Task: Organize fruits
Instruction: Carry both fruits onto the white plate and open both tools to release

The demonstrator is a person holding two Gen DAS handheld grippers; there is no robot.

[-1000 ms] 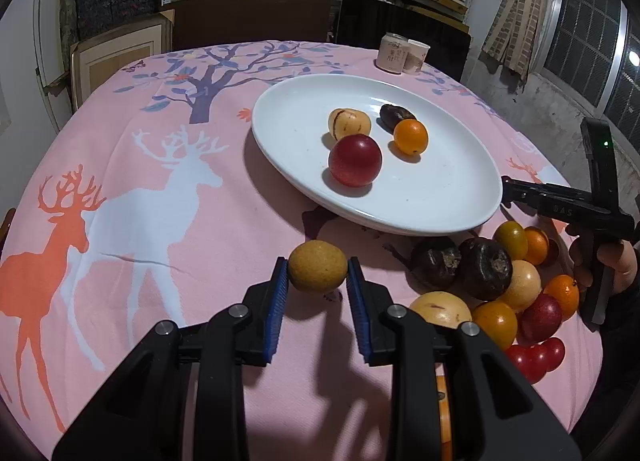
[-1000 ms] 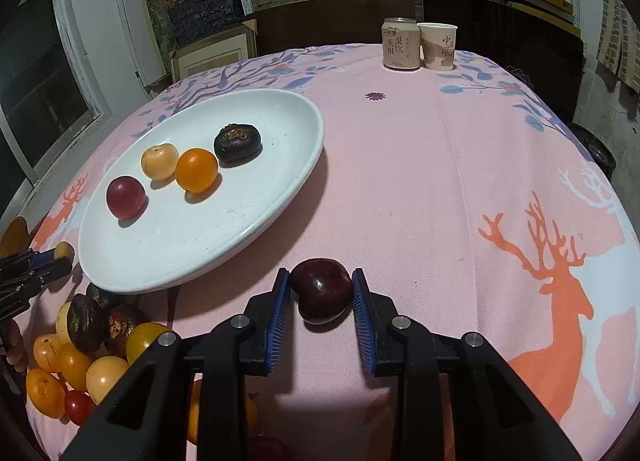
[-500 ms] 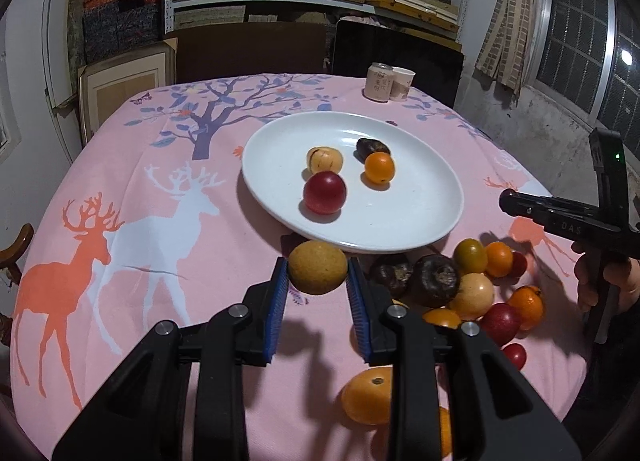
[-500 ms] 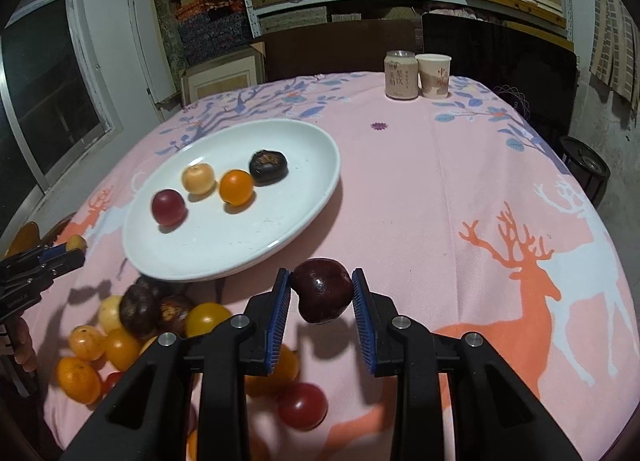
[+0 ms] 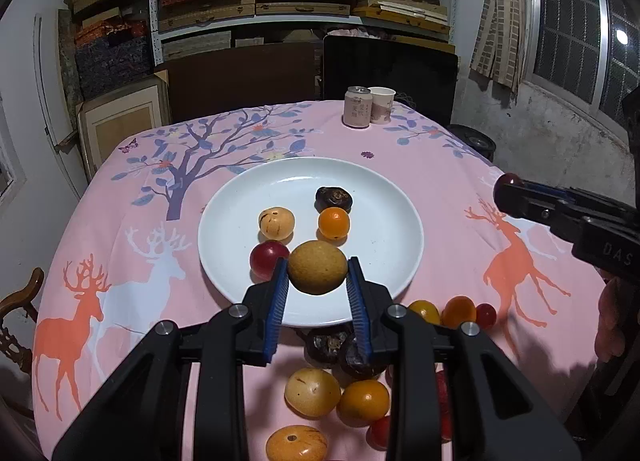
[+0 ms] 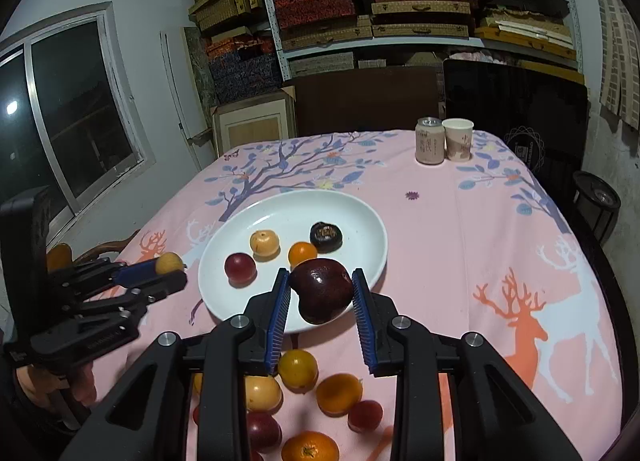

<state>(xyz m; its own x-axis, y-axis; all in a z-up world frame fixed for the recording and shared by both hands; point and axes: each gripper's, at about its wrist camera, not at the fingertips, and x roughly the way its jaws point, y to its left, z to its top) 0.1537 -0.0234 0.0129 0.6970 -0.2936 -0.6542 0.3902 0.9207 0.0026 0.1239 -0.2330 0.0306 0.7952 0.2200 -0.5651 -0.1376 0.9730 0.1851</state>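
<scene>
We see the bench [image 5: 120, 229] under its pink deer-print cloth, now from higher than a second ago: both grippers have lifted off the cloth and the whole bench top shows in each view. In the middle sits the white plate [image 5: 380, 189], carrying four fruits: a dark wrinkled one [image 5: 334, 199], a small orange [image 5: 334, 223], a pale yellow one [image 5: 276, 223] and a red one [image 5: 266, 261]. At the near edge of the bench, just below the plate's rim, lies the loose pile of unsorted fruit [image 5: 340, 393], yellow, orange, red and dark pieces touching one another. A drink can [image 5: 357, 107] and a paper cup [image 5: 382, 105] stand side by side at the far end, well apart from all this.

Our left gripper [image 5: 318, 275] has its fingers clamped on a yellow-brown fruit [image 5: 317, 267], which a second ago was just above the cloth and now hangs over the near part of the plate. Our right gripper [image 6: 322, 295] has its fingers clamped on a dark red fruit [image 6: 322, 293], likewise raised and held over the plate's near right rim.

We judge that both picks have held through the lift, so two more fruits are on their way to the plate. What remains is to lower and release them without knocking the four already there, then return for the pile.
</scene>
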